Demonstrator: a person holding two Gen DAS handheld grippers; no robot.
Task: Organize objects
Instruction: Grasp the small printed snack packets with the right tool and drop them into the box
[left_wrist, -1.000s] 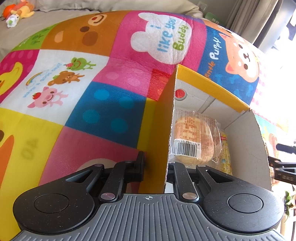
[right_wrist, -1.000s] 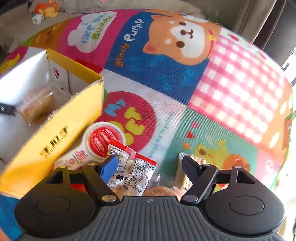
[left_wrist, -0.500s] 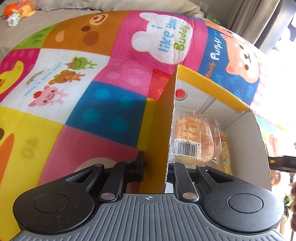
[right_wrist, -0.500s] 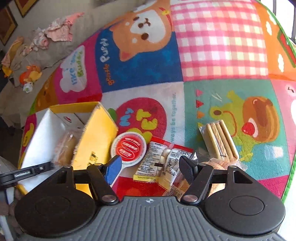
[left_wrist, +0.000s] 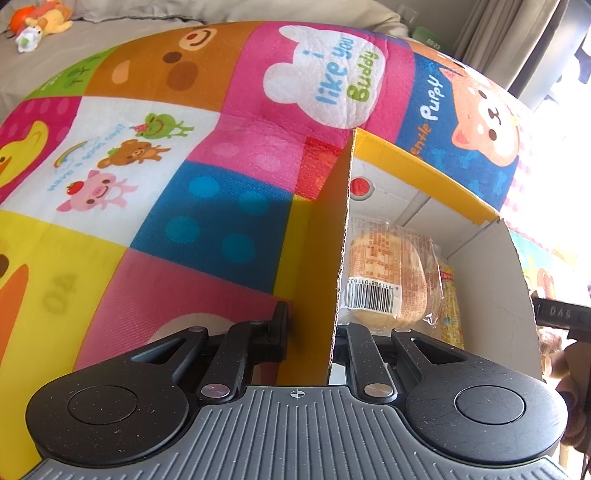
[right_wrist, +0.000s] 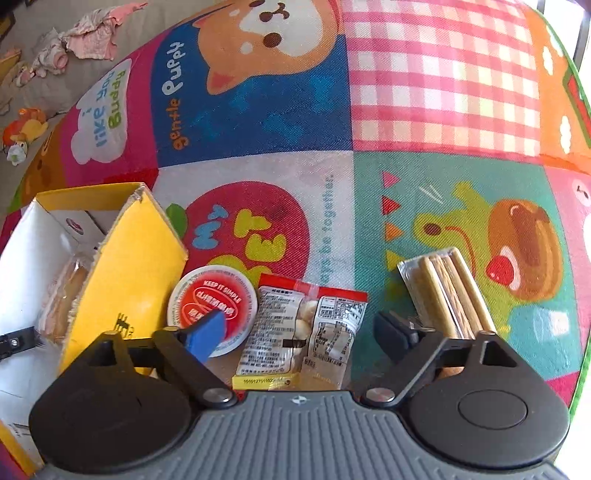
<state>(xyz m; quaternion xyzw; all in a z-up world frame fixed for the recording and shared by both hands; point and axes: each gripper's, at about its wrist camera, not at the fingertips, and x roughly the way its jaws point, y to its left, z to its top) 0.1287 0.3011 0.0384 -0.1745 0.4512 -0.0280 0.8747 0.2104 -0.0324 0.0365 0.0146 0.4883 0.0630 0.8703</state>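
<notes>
My left gripper (left_wrist: 314, 328) is shut on the near wall of the yellow cardboard box (left_wrist: 321, 258), one finger outside and one inside. A wrapped bun (left_wrist: 388, 269) and a yellow packet (left_wrist: 448, 295) lie inside the box. In the right wrist view the box (right_wrist: 122, 273) stands at the left. My right gripper (right_wrist: 299, 332) is open and empty above a red-topped snack packet (right_wrist: 303, 325). A round red-lidded cup (right_wrist: 212, 301) lies under its left finger. A clear pack of biscuit sticks (right_wrist: 447, 291) lies beside its right finger.
Everything rests on a colourful patchwork play mat (right_wrist: 424, 110). A grey cushion with small plush toys (left_wrist: 40, 18) lies beyond the mat's far edge. Curtains (left_wrist: 517, 37) hang at the far right. My right gripper's tip (left_wrist: 561, 317) shows past the box's right wall.
My right gripper has risen and tipped downward, so the snack packet, cup and stick pack now lie in full view below it. My left gripper has stayed clamped on the box wall.
</notes>
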